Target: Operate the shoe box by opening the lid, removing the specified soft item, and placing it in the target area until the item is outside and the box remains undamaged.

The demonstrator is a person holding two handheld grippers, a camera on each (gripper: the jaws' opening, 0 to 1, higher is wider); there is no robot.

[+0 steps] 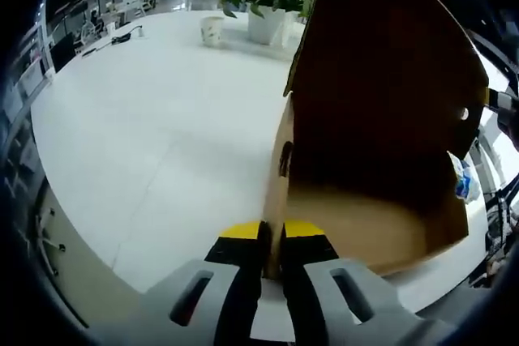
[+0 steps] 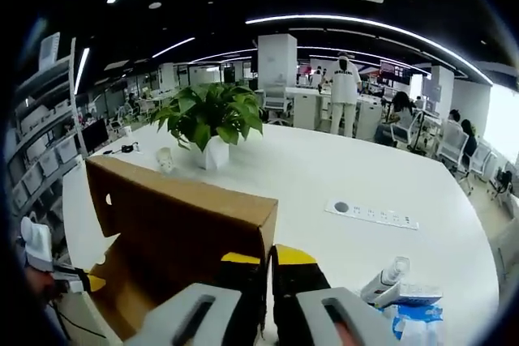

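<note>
Left hand-held gripper [image 1: 272, 237] clamps shoe box [image 1: 381, 119] wall edge; right hand-held gripper [image 2: 267, 265] pinches box corner on the desk [image 2: 340, 176].

Both claws, left [image 1: 272, 237] and right [image 2: 268, 261], are clamped nearly closed on thin cardboard edges.

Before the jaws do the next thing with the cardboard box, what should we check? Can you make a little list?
1. Left gripper pinching the box wall: ok, jaws closed on the cardboard edge.
2. Right gripper pinching the box edge: ok, jaws closed on it.
3. Lid open: ok, the inside shows.
4. Soft item inside the box: cannot tell, the visible floor looks bare.
5. Free table space for putting it down: ok, beside the potted plant.
6. Box undamaged: cannot tell, no tears seen, but much is hidden.
</note>
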